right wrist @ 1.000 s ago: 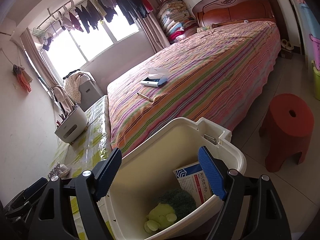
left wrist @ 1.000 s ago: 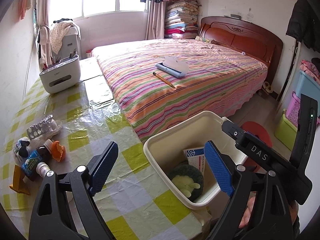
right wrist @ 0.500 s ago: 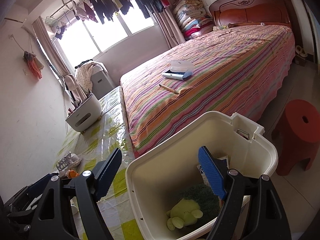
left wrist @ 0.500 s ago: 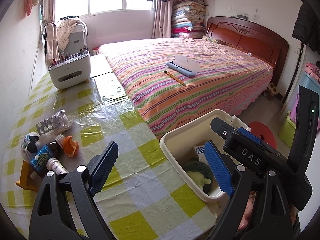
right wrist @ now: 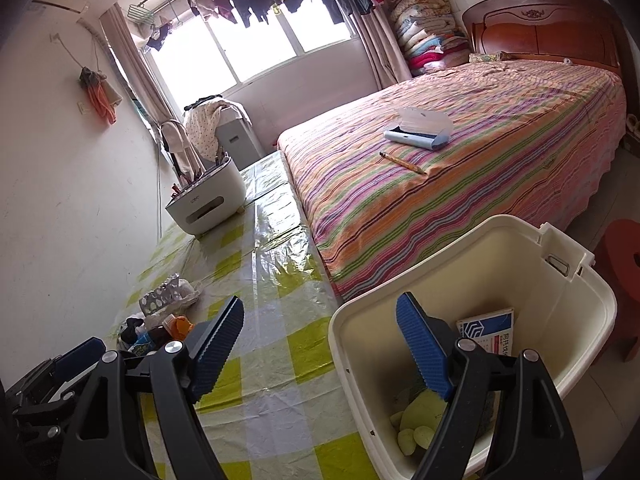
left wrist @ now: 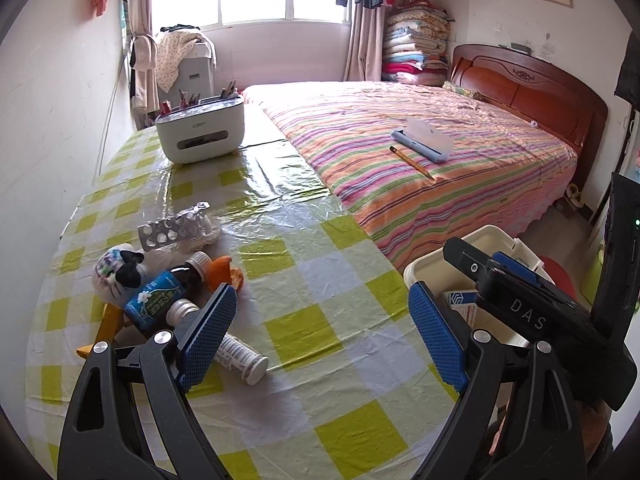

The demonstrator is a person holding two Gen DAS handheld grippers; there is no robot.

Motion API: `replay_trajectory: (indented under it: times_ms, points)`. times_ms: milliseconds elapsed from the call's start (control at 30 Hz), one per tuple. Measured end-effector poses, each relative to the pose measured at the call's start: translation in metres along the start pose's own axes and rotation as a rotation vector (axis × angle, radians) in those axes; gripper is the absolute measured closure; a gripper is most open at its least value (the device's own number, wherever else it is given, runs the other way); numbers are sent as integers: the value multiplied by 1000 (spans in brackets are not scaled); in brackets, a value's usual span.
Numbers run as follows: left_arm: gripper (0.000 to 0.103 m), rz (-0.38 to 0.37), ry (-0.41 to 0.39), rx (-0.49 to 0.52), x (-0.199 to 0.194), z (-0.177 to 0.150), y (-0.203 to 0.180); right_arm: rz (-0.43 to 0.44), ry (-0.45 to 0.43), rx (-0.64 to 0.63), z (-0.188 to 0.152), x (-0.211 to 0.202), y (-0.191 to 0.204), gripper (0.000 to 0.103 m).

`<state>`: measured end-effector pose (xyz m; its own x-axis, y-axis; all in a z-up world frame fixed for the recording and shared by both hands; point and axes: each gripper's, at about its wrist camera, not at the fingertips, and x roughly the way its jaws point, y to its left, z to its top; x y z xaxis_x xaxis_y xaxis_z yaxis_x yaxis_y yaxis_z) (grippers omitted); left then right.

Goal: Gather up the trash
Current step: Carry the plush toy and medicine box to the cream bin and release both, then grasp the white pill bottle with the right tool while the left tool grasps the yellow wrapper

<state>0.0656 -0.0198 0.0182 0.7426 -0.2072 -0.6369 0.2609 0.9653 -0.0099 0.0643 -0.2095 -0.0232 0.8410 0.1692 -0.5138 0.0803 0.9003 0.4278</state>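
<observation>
We held both tools spread with nothing between them: the left tool (left wrist: 322,336) above the bench (left wrist: 320,280), near the bottles (left wrist: 160,300); the right tool (right wrist: 320,344) at the bin (right wrist: 576,280) rim.

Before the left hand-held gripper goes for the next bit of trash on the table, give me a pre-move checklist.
1. Left hand-held gripper open and empty: ok.
2. Right hand-held gripper open and empty: ok.
3. Trash within view: pill bottle lies on its side by the left finger: ok.
4. Bin open, room left: ok.
5. Bin firmly seated at the table edge: cannot tell.
</observation>
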Motion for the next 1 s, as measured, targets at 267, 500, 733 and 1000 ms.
replay_trajectory:
  times_ms: [267, 500, 733, 1000]
  points:
    - [16, 53, 1, -152, -14, 0, 69, 90, 33, -91, -11, 11, 42, 26]
    - [16, 91, 38, -246, -22, -7, 125, 174, 94, -183, -25, 24, 80, 26]
    - [16, 98, 153, -263, -18, -19, 172, 255, 190, -297, -46, 41, 117, 26]
    - [16, 126, 274, -280, 3, -36, 213, 291, 280, -470, -69, 64, 160, 26]
